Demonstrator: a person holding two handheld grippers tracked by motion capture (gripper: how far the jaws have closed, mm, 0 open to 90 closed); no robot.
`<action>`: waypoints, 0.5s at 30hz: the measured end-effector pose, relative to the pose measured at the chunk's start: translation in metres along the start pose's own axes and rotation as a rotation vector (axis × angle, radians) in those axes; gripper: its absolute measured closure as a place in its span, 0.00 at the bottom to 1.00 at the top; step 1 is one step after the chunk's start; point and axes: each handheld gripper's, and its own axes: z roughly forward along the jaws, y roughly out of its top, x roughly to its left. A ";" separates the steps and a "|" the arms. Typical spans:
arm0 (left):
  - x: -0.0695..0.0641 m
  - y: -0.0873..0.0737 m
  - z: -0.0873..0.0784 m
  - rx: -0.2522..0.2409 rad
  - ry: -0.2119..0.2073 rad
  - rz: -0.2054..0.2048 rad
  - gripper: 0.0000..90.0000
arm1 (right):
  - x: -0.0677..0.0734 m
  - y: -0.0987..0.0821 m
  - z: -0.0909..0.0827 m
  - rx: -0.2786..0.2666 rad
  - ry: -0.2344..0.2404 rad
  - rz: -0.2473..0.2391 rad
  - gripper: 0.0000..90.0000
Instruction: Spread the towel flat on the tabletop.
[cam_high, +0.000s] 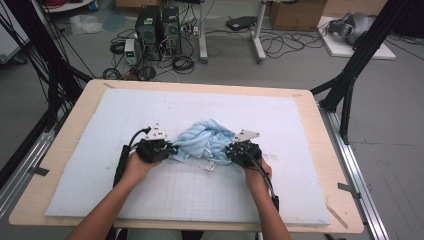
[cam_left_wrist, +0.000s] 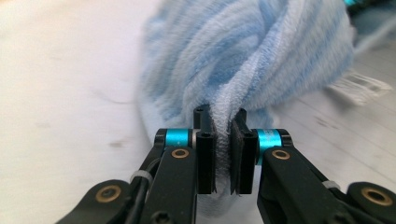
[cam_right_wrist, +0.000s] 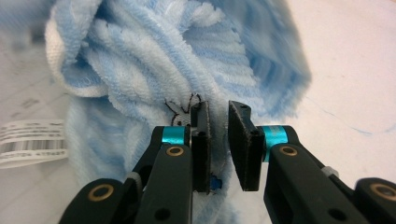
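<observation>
Lying bunched near the middle of the mat (cam_high: 150, 107), the towel (cam_high: 207, 137) is sitting between the two grippers. The left gripper (cam_left_wrist: 220, 140) is pinching a fold at the towel's left edge, its jaws clamped on a ridge of the pile. The right gripper (cam_right_wrist: 218, 140) is working at the right side, its jaws nearly together with cloth lying between them; the pads are not plainly pressing, since a small gap is showing between them.

The towel is looking light, soft and limp: thick striped terry that is going to sag and drape rather than keep a shape. It is probably not going to slip, as the pile is giving the pads plenty to bite. An edge or corner seems the best place to hold, since a grab into the heap is likely to catch several layers at once. A white label (cam_high: 210, 165) is trailing from the near side.

No containers are standing on the mat.
</observation>
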 end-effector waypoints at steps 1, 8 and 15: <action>0.000 0.000 0.000 0.000 0.000 0.000 0.92 | -0.002 -0.001 0.000 0.003 -0.009 0.000 0.88; 0.047 0.005 -0.010 -0.030 0.137 -0.126 0.92 | -0.017 -0.008 -0.001 0.011 -0.121 0.030 0.90; 0.063 -0.001 -0.005 -0.052 0.162 -0.196 0.92 | -0.026 -0.008 -0.016 -0.097 -0.121 0.117 0.68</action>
